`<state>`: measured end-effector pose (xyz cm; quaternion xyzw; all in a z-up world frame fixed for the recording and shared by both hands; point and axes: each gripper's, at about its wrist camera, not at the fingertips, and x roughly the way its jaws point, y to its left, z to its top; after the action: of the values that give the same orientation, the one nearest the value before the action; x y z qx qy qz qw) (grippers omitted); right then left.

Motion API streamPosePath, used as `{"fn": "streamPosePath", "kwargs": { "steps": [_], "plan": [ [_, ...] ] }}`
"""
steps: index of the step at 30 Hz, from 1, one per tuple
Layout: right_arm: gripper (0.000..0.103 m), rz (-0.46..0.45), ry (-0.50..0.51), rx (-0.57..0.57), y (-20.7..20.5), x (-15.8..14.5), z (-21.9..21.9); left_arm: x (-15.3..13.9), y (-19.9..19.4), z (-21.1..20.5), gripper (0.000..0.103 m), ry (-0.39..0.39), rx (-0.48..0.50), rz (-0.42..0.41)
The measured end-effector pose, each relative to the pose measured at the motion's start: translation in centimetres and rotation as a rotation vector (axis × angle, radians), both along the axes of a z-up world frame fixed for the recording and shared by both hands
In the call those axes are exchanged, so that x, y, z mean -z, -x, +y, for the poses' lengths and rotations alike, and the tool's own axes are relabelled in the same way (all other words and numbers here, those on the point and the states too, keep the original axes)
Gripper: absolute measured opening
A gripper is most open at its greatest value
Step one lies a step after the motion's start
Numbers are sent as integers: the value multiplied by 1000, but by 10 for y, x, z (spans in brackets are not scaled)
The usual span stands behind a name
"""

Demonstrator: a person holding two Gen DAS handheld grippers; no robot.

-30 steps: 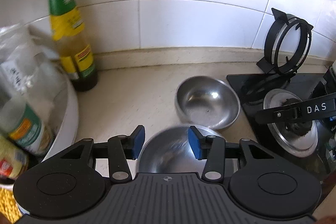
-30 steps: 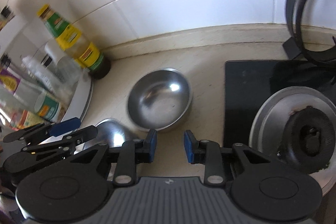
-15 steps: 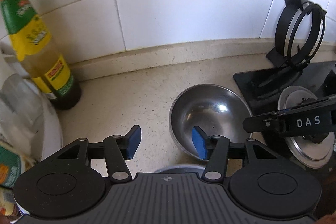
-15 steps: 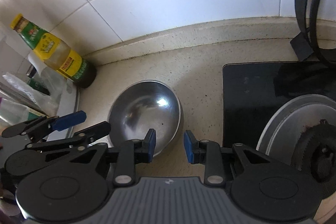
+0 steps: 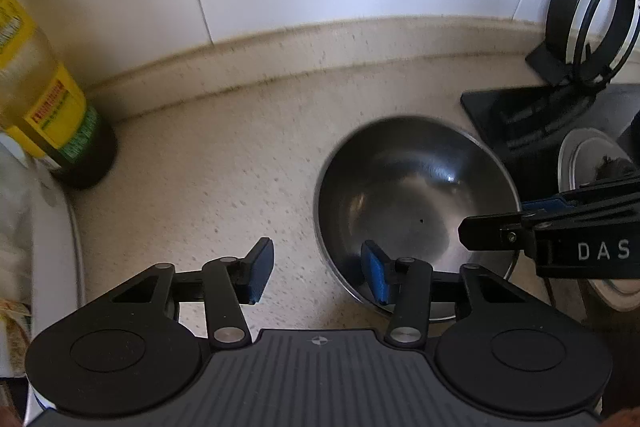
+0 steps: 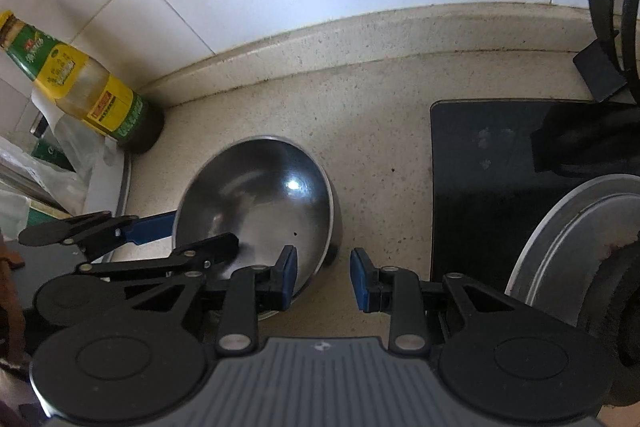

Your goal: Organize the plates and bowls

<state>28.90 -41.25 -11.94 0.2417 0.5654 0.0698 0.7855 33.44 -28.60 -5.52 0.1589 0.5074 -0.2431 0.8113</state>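
A steel bowl (image 5: 416,203) stands upright on the speckled counter. My left gripper (image 5: 318,275) straddles its left rim, one blue pad inside the bowl and the other outside over the counter. Its jaws are closing, and the pads are still apart from the metal. My right gripper (image 6: 324,279) straddles the right rim of the same bowl (image 6: 260,203), with a gap visible beside its outer pad. In the left wrist view the right gripper (image 5: 496,219) reaches in from the right. In the right wrist view the left gripper (image 6: 204,231) reaches in from the left.
A sauce bottle (image 5: 52,115) stands at the back left by the tiled wall. A white basin (image 5: 56,247) with packets sits at the left. A black stove top (image 6: 480,187) with a burner (image 6: 580,247) lies to the right. A black pan support (image 5: 588,27) leans on the wall.
Both grippers came down and forward onto the far bowl, and each now straddles a side of its rim. A second, nearer bowl under the left gripper has left the view.
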Motion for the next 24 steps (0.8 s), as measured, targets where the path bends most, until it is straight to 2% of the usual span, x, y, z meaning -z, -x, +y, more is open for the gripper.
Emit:
{"fn": "streamPosePath", "kwargs": {
  "steps": [3, 6, 9, 12, 16, 24],
  "plan": [
    [51, 1, -12, 0, -1, 6, 1, 2, -4, -2, 56, 12, 6, 20],
    [46, -5, -29, 7, -2, 8, 1, 2, -2, -3, 49, 21, 27, 25],
    [44, -12, -27, 7, -3, 9, 2, 3, 1, -6, 43, 36, 50, 36],
    [44, -17, -28, 13, -3, 9, 2, 4, 1, -5, 42, 48, 49, 39],
    [43, -18, -24, 18, -2, 8, 0, 2, 0, 0, 33, 66, 37, 49],
    [43, -52, -27, 30, 1, -7, -7, -12, 4, -1, 33, 90, 40, 15]
  ]
}}
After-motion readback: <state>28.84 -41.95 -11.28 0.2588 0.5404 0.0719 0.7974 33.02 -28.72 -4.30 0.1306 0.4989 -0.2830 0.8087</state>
